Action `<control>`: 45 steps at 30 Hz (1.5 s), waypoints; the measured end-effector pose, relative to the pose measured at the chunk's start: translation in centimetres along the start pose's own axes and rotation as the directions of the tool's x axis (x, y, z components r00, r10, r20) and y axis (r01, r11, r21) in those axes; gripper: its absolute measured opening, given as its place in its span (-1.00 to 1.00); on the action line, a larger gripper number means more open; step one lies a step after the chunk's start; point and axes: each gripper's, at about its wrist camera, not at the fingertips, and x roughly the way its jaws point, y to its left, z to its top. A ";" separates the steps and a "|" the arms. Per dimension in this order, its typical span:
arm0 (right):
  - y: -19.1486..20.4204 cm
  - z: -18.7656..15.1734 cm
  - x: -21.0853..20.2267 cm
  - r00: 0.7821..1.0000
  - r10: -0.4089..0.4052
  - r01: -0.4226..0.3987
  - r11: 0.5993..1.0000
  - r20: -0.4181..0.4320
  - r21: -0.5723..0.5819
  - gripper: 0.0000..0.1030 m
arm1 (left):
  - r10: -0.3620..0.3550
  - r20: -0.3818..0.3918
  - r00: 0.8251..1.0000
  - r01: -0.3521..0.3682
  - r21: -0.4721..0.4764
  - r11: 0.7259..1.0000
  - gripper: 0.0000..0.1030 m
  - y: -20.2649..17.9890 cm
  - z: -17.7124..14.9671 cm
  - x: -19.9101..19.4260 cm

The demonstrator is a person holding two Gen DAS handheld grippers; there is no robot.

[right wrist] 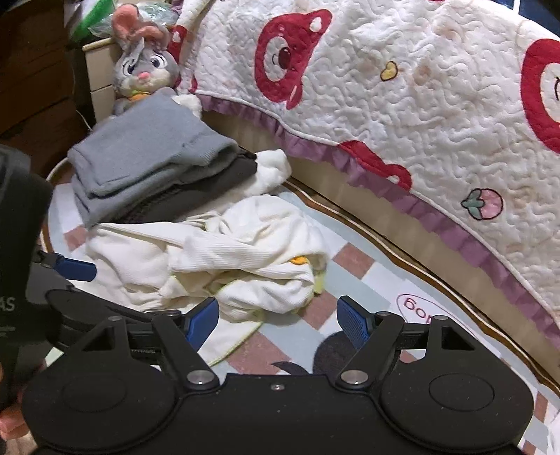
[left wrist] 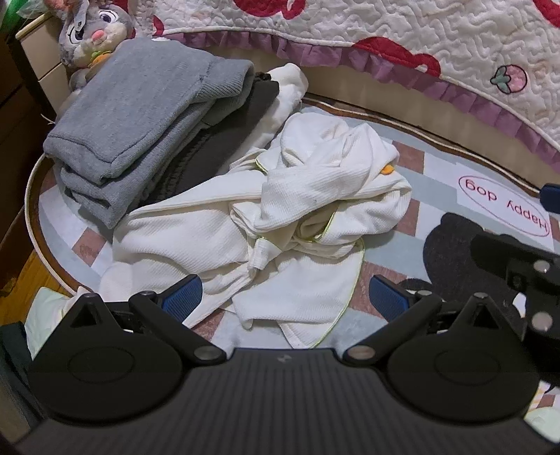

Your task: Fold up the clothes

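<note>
The white garment [left wrist: 280, 224] lies crumpled mid-rug [left wrist: 430, 182], the folded pile [left wrist: 140, 122] at its ten o'clock. Left gripper [left wrist: 285, 297] and right gripper [right wrist: 278, 318] hover with jaws apart, empty. A blind pinch probably catches several layers, dragging the bundle into the pile.

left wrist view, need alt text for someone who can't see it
A crumpled white garment lies on a patterned rug, just ahead of the open left tongs. Behind it sits a folded grey stack and a plush rabbit.
</note>
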 end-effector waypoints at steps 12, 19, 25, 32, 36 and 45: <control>0.2 -0.3 0.2 1.000 0.007 -0.007 1.000 -0.005 0.004 0.54 | 0.002 -0.032 0.999 -0.001 0.022 1.000 1.00 0.0 0.1 0.8; 0.2 -0.2 0.2 1.000 0.006 -0.006 1.000 -0.012 0.011 0.57 | 0.005 -0.043 0.999 -0.003 0.031 1.000 1.00 -0.2 0.2 0.9; 0.2 -0.5 0.4 1.000 -0.002 0.003 1.000 -0.018 0.022 0.59 | 0.006 -0.047 0.999 -0.005 0.037 0.999 1.00 -0.3 0.1 1.1; 0.2 -0.6 0.5 1.000 -0.002 0.003 1.000 -0.019 0.021 0.59 | 0.012 -0.051 0.999 -0.010 0.040 0.999 1.00 -0.2 0.0 1.3; 0.1 -0.5 0.5 0.999 0.028 -0.026 0.999 -0.031 0.035 0.59 | 0.018 -0.054 0.998 -0.016 0.042 0.999 1.00 -0.2 0.1 1.4; 0.3 -0.4 0.6 0.999 0.032 -0.031 0.999 -0.037 0.035 0.60 | 0.031 -0.055 0.998 -0.029 0.042 0.999 1.00 -0.1 0.0 1.5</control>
